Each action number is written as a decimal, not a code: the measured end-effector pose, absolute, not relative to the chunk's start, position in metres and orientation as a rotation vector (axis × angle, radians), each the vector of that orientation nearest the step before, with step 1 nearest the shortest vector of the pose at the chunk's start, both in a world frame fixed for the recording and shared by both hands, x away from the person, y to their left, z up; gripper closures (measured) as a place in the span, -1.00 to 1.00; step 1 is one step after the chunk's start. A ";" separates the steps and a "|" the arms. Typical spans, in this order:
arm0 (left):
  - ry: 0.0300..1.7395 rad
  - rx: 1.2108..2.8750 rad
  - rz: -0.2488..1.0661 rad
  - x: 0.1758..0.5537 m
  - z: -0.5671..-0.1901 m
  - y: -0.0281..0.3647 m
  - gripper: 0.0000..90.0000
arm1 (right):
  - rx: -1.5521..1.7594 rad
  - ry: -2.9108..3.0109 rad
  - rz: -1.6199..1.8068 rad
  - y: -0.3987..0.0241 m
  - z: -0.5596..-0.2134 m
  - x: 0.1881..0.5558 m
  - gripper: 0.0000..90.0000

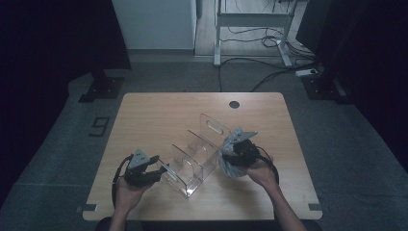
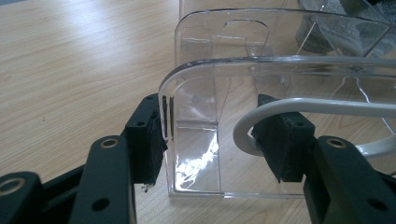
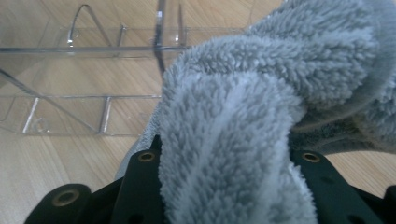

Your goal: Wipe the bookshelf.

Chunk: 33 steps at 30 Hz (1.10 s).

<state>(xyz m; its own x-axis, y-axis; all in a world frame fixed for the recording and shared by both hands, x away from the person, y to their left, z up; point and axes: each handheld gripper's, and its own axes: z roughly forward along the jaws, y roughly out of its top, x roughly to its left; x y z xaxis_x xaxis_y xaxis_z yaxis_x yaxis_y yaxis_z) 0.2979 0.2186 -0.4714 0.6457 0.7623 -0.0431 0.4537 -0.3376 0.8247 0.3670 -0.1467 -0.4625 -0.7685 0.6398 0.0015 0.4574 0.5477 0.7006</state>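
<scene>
Right tool (image 1: 230,153), clamped on grey fleece cloth (image 3: 243,126), sits against the clear organizer's (image 1: 195,154) right side; left tool (image 1: 161,169) clamps its near-left end wall, long axis toward the tabletop's (image 1: 159,108) far-right corner.

Black two-jaw left gripper (image 1: 161,172), right gripper (image 1: 226,153) — grey three-cornered plates, brass-ringed screw holes, seemingly black cables
</scene>
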 end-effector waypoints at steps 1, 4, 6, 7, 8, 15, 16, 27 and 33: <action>0.950 1.990 0.446 0.298 -0.471 0.219 0.00 | 0.915 2.535 1.040 -0.146 -0.463 0.367 0.36; 0.950 1.989 0.445 0.298 -0.472 0.218 0.00 | 0.905 2.545 1.043 -0.144 -0.463 0.365 0.36; 0.951 1.986 0.445 0.298 -0.472 0.218 0.00 | 0.898 2.550 1.045 -0.142 -0.462 0.364 0.36; 0.951 1.986 0.445 0.299 -0.472 0.218 0.00 | 0.900 2.554 1.047 -0.141 -0.462 0.364 0.36; 0.951 1.985 0.445 0.299 -0.472 0.218 0.00 | 0.892 2.560 1.049 -0.141 -0.462 0.363 0.36; 0.961 1.978 0.450 0.299 -0.472 0.217 0.00 | 0.870 2.580 1.060 -0.134 -0.462 0.359 0.35; 0.963 1.977 0.451 0.299 -0.472 0.217 0.00 | 0.865 2.584 1.059 -0.132 -0.462 0.358 0.35; 0.987 1.962 0.454 0.301 -0.474 0.217 0.00 | 0.795 2.627 1.060 -0.116 -0.459 0.347 0.35; 0.996 1.954 0.461 0.301 -0.474 0.217 0.00 | 0.765 2.652 1.064 -0.109 -0.458 0.342 0.35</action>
<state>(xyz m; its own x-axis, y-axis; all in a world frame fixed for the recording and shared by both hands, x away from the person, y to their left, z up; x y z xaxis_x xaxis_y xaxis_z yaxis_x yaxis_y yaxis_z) 0.3006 0.2170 -0.4739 0.6113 0.7894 -0.0571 0.4667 -0.3012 0.8316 0.3420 -0.1092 -0.4584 -0.8508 0.5251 0.0211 0.3941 0.6109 0.6867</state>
